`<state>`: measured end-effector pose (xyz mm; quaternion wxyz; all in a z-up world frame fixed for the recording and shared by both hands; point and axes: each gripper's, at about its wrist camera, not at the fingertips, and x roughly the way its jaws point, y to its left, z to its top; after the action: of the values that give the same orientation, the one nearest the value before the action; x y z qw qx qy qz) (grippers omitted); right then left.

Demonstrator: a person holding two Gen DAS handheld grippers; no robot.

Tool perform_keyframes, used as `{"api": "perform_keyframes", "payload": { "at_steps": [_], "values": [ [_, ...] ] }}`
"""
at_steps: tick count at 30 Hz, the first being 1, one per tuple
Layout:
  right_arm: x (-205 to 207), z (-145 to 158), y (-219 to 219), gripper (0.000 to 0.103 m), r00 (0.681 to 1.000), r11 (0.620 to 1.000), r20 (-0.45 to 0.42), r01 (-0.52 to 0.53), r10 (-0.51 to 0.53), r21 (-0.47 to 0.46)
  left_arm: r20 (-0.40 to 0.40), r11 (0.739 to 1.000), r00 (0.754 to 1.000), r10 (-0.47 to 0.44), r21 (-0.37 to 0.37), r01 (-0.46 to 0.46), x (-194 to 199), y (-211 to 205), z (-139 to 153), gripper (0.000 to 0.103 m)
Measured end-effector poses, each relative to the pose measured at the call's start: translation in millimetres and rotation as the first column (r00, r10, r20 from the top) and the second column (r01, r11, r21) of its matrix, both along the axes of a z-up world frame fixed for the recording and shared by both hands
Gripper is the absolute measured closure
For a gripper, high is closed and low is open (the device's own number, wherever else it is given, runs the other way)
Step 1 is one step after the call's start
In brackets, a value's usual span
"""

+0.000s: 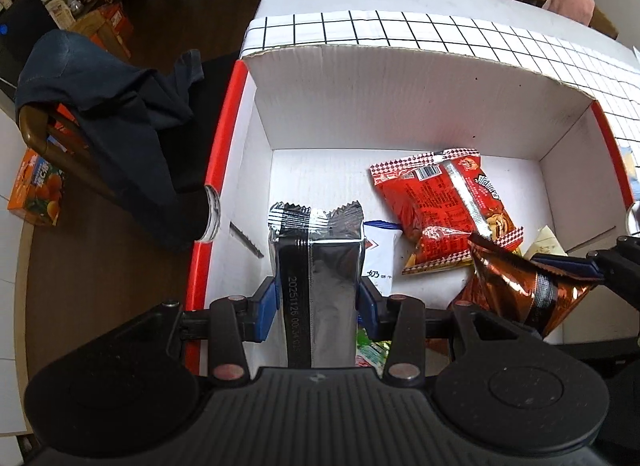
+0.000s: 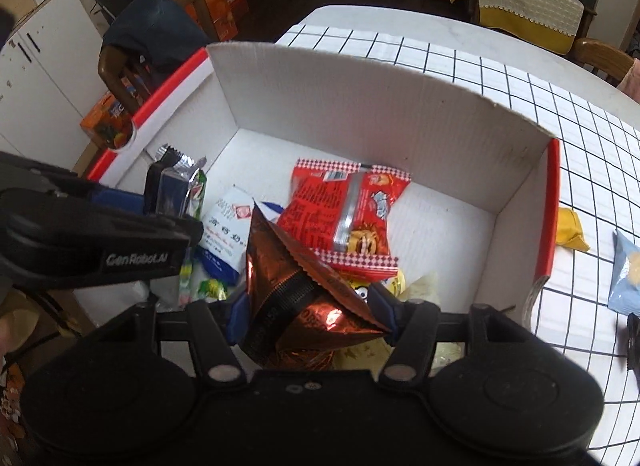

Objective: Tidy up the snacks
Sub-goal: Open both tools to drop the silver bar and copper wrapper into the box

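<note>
Left hand-held gripper [image 1: 318, 298] clamping a silver-black foil snack pack [image 1: 316, 266] and right hand-held gripper [image 2: 310, 316] pinching a crinkled copper foil bag [image 2: 296, 306] are hovering over the white corrugated box [image 1: 380, 105]; both should drop low onto bare floor before releasing.
</note>
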<state>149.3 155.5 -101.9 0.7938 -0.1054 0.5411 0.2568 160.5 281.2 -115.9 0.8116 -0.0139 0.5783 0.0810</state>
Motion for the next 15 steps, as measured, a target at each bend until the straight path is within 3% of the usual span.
{"api": "perform_keyframes", "payload": {
  "at_steps": [9, 11, 15],
  "values": [
    [-1.7, 0.4, 1.9, 0.039, 1.0, 1.0, -0.003, 0.012, -0.012, 0.015, 0.006, 1.0, 1.0, -0.007, 0.002, 0.006, -0.6, -4.0, 0.3, 0.061],
    [-1.0, 2.8, -2.8, 0.03, 1.0, 0.999, -0.002, 0.03, -0.03, 0.031, 0.018, 1.0, 1.0, -0.012, 0.004, 0.012, -2.7, -4.2, 3.6, 0.061],
    [-2.4, 12.1, -13.7, 0.025, 0.999, 0.996, 0.005, 0.053, -0.054, 0.065, 0.045, 1.0, 0.999, -0.008, -0.014, 0.008, -9.2, -4.1, 13.5, 0.06]
  ]
}}
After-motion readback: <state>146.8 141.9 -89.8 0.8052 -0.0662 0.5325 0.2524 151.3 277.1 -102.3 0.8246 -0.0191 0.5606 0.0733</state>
